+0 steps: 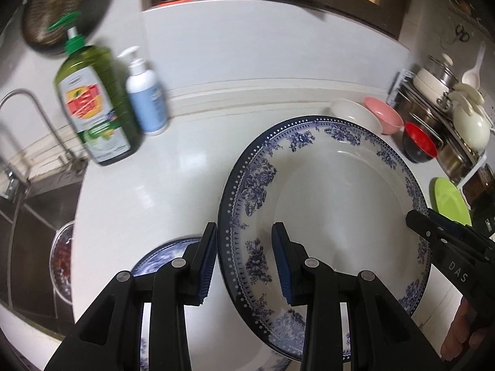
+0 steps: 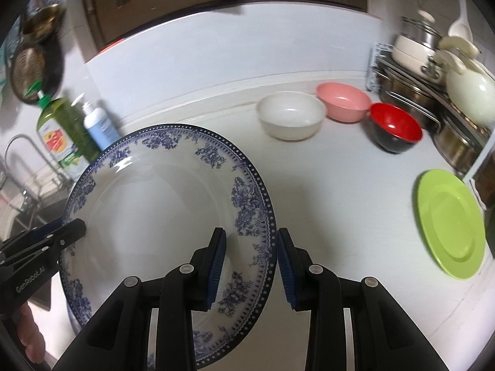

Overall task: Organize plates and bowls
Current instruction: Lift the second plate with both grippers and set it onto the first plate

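A large white plate with a blue floral rim is held tilted above the white counter. My left gripper is shut on its left rim, and my right gripper is shut on its right rim. A second blue-patterned plate lies beneath, mostly hidden. At the back right sit a white bowl, a pink bowl and a red-and-black bowl. A green plate lies flat on the right.
A green dish-soap bottle and a white pump bottle stand at the back left beside the tap and sink. A rack of pots and a cream kettle fills the right corner. Bare counter lies between the plates and bowls.
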{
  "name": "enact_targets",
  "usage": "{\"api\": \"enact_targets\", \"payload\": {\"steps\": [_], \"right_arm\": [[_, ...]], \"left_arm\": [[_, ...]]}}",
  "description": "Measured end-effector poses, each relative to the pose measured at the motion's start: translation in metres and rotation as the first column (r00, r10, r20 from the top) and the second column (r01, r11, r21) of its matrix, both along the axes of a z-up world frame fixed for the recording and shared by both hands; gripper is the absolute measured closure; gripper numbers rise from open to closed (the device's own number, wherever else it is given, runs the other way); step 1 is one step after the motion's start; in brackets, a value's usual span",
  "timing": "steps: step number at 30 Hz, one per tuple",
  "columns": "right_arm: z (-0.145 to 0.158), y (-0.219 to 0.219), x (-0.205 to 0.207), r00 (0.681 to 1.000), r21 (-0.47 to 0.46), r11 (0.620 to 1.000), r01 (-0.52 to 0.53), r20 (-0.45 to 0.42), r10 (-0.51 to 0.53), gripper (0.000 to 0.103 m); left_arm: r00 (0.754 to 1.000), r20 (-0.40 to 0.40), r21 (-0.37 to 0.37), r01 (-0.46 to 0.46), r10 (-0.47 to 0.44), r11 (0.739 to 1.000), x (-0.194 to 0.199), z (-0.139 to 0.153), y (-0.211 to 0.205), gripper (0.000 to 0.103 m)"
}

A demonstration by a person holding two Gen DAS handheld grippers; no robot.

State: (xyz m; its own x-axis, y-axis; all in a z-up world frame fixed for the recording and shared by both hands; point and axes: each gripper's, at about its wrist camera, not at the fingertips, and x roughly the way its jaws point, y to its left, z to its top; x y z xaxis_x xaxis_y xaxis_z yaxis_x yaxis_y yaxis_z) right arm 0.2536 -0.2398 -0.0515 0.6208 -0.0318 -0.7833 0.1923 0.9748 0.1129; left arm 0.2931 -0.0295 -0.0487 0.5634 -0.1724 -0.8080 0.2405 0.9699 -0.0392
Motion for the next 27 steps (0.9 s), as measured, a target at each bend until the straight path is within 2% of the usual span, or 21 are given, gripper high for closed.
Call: {"api": "enact_targets", "payload": {"steps": [14, 27], "right_arm": [[-0.005, 0.076, 0.002, 0.990, -0.001, 0.990, -0.141, -0.017, 0.141, 0.068], [-0.028, 0.118, 0.004, 0.975, 0.010, 0.979, -0.205, -0.087, 0.205, 0.068]], "left_arm": [[0.991, -0.013, 0.006, -0.136, 0.136, 0.991, -0.024, -0.008, 0.081, 0.068], [0.978, -0.077, 0.029, -0.192, 0.194, 0.981, -0.036, -0.031, 0.120, 0.068]]}}
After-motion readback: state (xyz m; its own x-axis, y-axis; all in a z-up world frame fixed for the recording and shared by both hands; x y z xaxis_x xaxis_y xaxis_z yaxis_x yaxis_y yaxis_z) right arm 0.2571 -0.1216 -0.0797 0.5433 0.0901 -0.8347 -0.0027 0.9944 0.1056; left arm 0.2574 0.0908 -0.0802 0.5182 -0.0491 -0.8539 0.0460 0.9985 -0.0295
